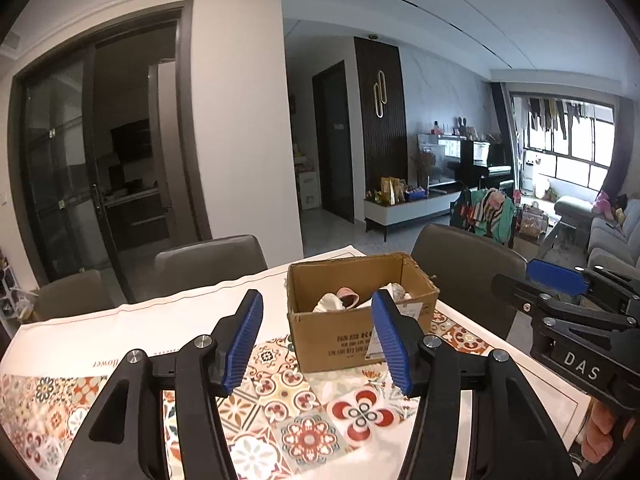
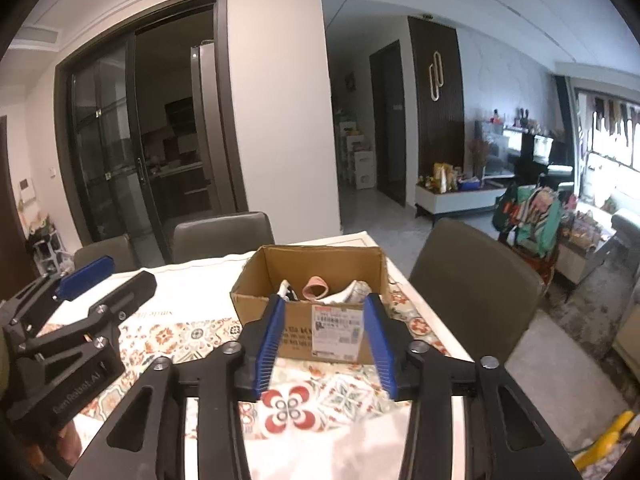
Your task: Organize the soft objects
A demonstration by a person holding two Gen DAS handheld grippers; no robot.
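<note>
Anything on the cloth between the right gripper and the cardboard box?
No. In the right wrist view only bare patterned tablecloth lies between the right gripper and the cardboard box.

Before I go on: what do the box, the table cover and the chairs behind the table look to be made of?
Box: brown corrugated cardboard, matte, with raw-edged flaps, printed characters and a stuck-on paper label.
Table cover: smooth printed sheet with a tile pattern; it catches glare, so probably vinyl or coated cloth, but I cannot be sure.
Chairs: dark grey-brown padded backs with a soft sheen, likely leather or imitation.

Both wrist cams, prob. near: box (image 1: pixel 362 312) ahead.
</note>
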